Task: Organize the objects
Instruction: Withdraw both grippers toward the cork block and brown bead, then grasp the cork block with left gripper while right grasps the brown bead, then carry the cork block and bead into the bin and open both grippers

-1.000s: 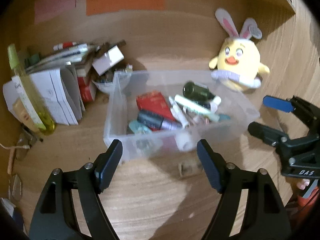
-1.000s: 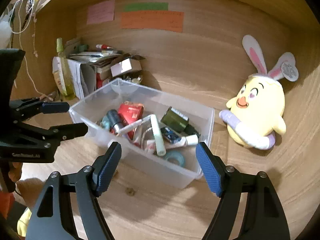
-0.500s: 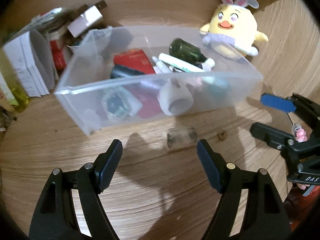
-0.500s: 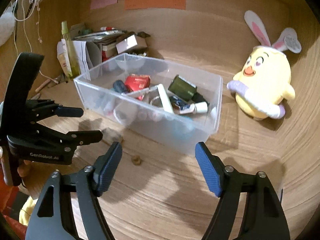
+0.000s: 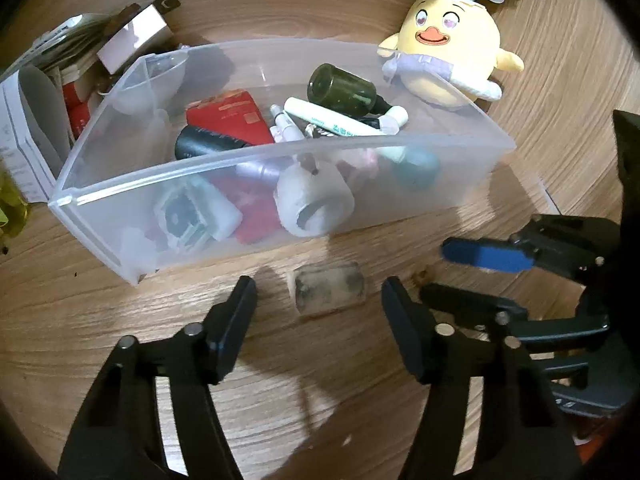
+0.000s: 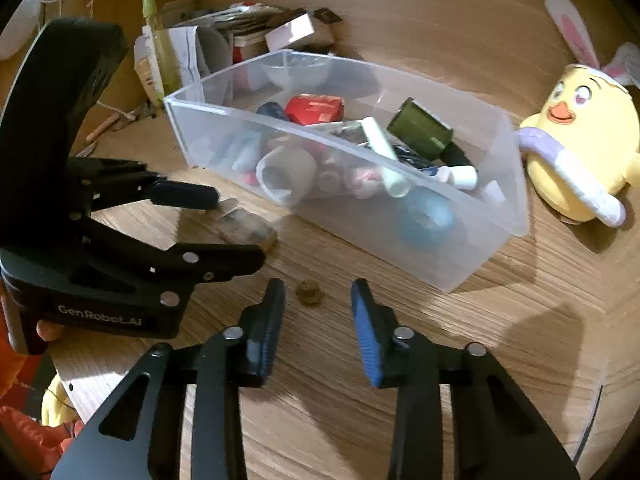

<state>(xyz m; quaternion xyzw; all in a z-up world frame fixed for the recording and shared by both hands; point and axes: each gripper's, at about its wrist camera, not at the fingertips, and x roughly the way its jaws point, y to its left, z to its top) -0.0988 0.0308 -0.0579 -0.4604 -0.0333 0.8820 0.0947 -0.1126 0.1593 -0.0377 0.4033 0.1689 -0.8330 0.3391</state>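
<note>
A small clear jar [image 5: 328,294] lies on its side on the wooden desk in front of a clear plastic bin [image 5: 460,184]. My left gripper [image 5: 320,312] straddles the jar; its jaws are closing, with gaps still showing on both sides. A small brown lump [image 6: 309,293] sits on the desk between the tips of my right gripper [image 6: 318,300]. Those jaws are closing too, without touching the lump. The bin [image 6: 460,256] holds a red box [image 5: 228,120], a dark green bottle [image 5: 344,88], a white tape roll [image 5: 316,200] and several tubes.
A yellow plush chick with rabbit ears [image 5: 452,68] [image 6: 580,152] sits to the right of the bin. Papers and small boxes [image 5: 48,92] [image 6: 240,28] are piled at the back left beside a yellow-green bottle [image 6: 160,48]. Bare wood lies in front of the bin.
Both grippers came down toward the desk, and the bin now looks larger and closer. Both pairs of jaws have narrowed, the right pair much more.
</note>
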